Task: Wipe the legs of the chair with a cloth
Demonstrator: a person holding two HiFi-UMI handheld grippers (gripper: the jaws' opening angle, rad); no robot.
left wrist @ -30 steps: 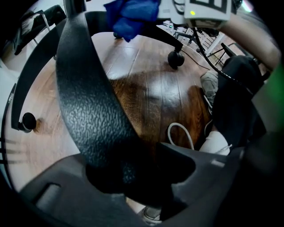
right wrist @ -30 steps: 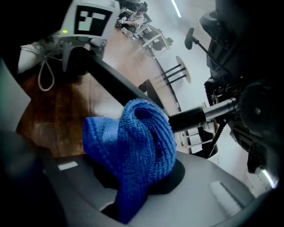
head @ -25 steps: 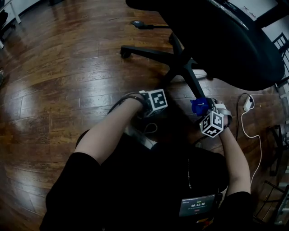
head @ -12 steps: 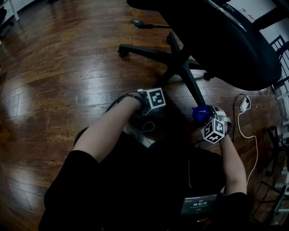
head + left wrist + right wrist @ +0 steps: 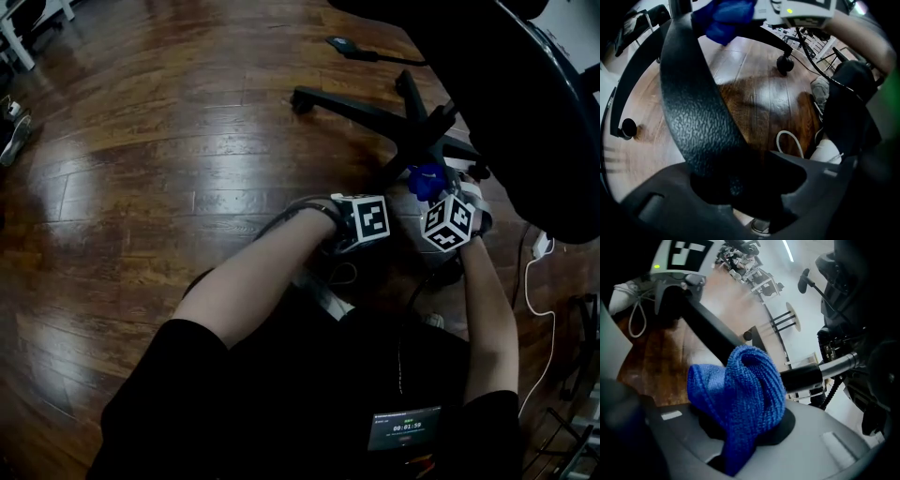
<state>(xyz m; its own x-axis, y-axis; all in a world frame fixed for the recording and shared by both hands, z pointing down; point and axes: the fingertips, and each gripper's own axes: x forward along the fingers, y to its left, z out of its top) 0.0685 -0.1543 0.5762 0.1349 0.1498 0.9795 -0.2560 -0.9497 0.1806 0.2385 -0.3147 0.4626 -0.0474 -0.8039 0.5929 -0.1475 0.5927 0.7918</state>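
The black office chair's star base (image 5: 412,127) stands on the wood floor at the upper right of the head view. My left gripper (image 5: 366,223) points steeply down, shut on one textured black leg (image 5: 693,103) that runs between its jaws (image 5: 740,174). My right gripper (image 5: 439,202) is shut on a bunched blue cloth (image 5: 740,394). The cloth (image 5: 427,180) sits close to the hub, against the upper end of that same leg (image 5: 710,336), and shows at the top of the left gripper view (image 5: 724,18). The contact itself is hidden.
The chair's seat (image 5: 525,84) overhangs the base at the top right. Other legs end in casters (image 5: 300,97) (image 5: 785,63). A white cable (image 5: 530,281) with a plug block (image 5: 541,246) lies on the floor to the right. A white shoe (image 5: 825,152) rests near my left gripper.
My right gripper has carried the cloth from the outer end of a leg inward toward the hub, closer to the left gripper. The left gripper has kept its hold in place.
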